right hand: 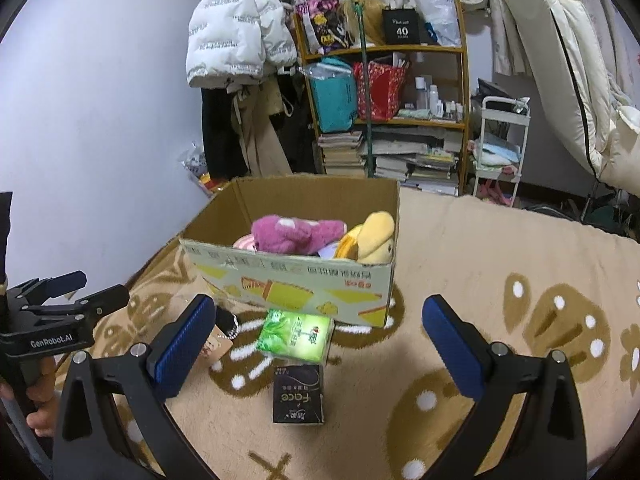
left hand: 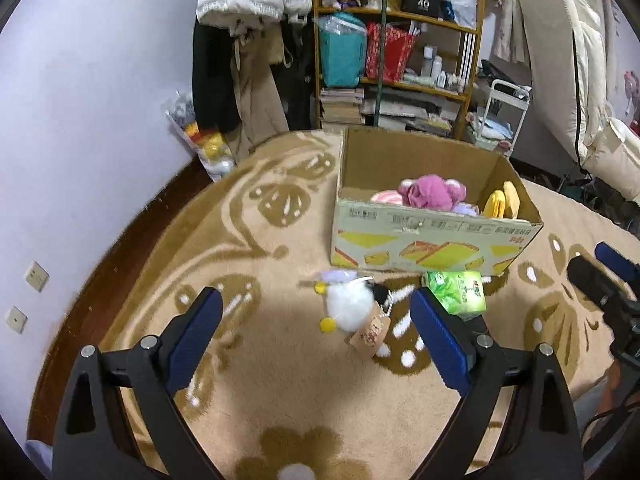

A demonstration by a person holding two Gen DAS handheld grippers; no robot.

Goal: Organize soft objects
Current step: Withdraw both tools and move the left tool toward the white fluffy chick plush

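Observation:
A cardboard box (left hand: 432,236) stands on the patterned rug and also shows in the right wrist view (right hand: 296,280). It holds a pink plush (left hand: 434,190) and a yellow plush (left hand: 502,200), among other soft toys. A white fluffy toy (left hand: 348,308) with yellow pompoms and a paper tag lies on the rug in front of the box, between my left gripper's fingers and ahead of them. My left gripper (left hand: 316,324) is open and empty. A green tissue pack (right hand: 296,334) and a black tissue pack (right hand: 298,394) lie before my right gripper (right hand: 320,332), which is open and empty.
A wooden shelf (right hand: 384,116) with bags, bottles and stacked books stands behind the box. Coats hang on the wall (left hand: 244,40) at the left. A white cart (right hand: 500,148) and a folded mattress (right hand: 560,60) are at the right. The rug (left hand: 280,380) spreads around the box.

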